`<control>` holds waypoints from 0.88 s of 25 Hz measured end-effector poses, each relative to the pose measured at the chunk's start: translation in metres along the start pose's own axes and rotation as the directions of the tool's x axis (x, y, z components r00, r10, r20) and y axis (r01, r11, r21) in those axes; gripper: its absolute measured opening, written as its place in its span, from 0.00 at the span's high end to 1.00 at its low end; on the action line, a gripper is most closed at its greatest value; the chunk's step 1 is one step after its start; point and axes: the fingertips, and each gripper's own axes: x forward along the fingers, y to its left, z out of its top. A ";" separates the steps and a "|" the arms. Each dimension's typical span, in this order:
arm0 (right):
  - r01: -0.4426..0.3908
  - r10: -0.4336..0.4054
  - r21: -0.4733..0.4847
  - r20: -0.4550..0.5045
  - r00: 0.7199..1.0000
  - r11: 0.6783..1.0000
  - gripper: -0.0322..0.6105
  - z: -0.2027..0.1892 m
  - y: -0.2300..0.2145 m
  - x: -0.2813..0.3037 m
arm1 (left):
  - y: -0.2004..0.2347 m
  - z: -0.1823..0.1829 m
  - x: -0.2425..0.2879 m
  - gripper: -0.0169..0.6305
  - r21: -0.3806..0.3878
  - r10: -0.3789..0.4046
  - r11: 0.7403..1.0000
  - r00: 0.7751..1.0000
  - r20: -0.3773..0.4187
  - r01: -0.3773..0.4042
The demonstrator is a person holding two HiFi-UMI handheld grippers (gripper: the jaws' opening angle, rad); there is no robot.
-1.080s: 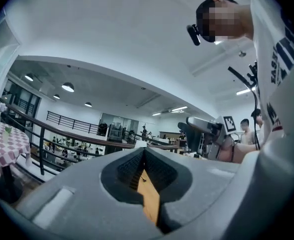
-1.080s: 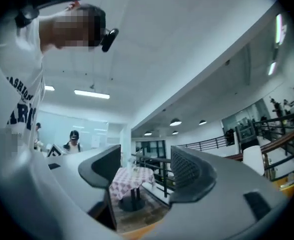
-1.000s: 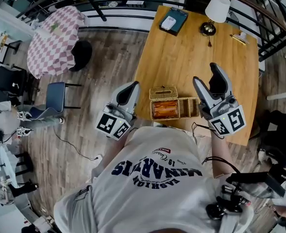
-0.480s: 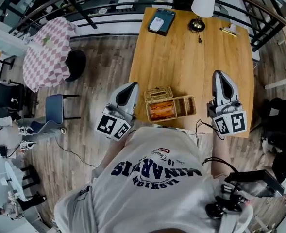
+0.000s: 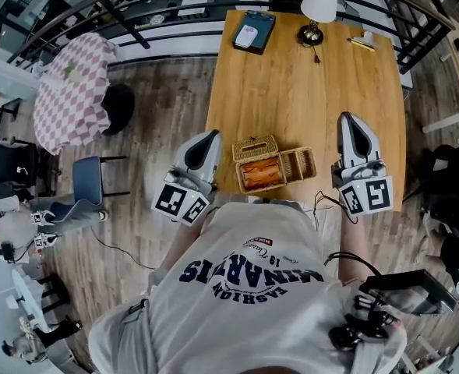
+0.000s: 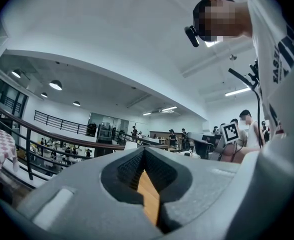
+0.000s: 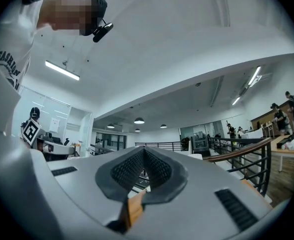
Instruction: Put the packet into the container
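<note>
Two sets of tongs flanked a wicker basket (image 5: 302, 164) on the wooden counter (image 5: 291, 84), and neither touched it. The left tongs (image 5: 207, 139) hung just past the counter's edge, near the basket, with jaws pressed together and nothing between them. The right tongs (image 5: 351, 121) hovered over the counter on the basket's other side, a little apart from it, likewise closed tight and empty. Between them the orange packet (image 5: 262, 174) lay inside the basket, in the compartment nearer the left tongs. Well beyond the right tongs, a white-shaded lamp (image 5: 318, 0) stood at the counter's far edge
</note>
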 end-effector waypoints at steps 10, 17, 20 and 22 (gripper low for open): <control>0.038 -0.045 -0.108 -0.064 0.997 0.993 0.94 -0.015 0.065 -0.026 | 0.017 -0.011 -0.041 0.97 -0.026 -0.042 0.999 0.999 0.021 0.042; 0.069 -0.083 -0.115 -0.127 0.988 0.991 0.94 -0.027 0.105 -0.070 | -0.010 -0.027 -0.080 0.97 -0.016 -0.055 0.998 0.998 0.018 0.055; 0.105 -0.116 -0.085 -0.139 0.984 0.991 0.94 -0.029 0.114 -0.099 | -0.030 -0.033 -0.107 0.97 -0.027 -0.031 0.999 0.999 0.023 0.032; 0.102 -0.112 -0.076 -0.144 0.983 0.992 0.94 -0.027 0.125 -0.120 | -0.045 -0.033 -0.128 0.97 -0.033 -0.014 0.999 0.999 0.029 0.015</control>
